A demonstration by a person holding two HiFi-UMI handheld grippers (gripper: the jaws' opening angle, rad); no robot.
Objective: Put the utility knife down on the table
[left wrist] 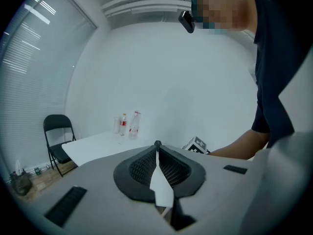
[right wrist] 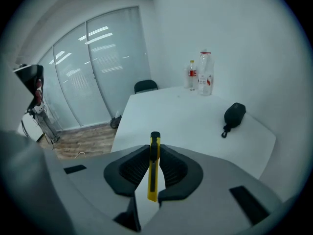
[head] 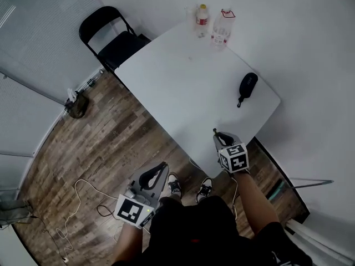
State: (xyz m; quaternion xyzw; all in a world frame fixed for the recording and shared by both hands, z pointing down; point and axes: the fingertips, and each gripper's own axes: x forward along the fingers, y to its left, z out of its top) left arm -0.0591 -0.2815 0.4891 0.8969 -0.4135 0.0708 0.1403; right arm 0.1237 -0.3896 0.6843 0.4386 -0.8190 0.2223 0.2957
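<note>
A yellow utility knife (right wrist: 153, 166) with a black slider stands upright between the black pads of my right gripper (right wrist: 154, 148), which is shut on it. In the head view that gripper (head: 219, 137) hangs over the near corner of the white table (head: 183, 93), and the knife's tip (head: 214, 130) pokes out ahead of the jaws. My left gripper (head: 157, 174) is lower and to the left, over the wooden floor, off the table. Its jaws meet at the tips (left wrist: 157, 144) with nothing between them.
Two plastic bottles (head: 202, 20) (head: 222, 26) stand at the table's far end. A black pouch (head: 248, 86) lies near its right edge. A black folding chair (head: 113, 37) stands at the far left corner. A thin cable (head: 83, 198) trails over the floor.
</note>
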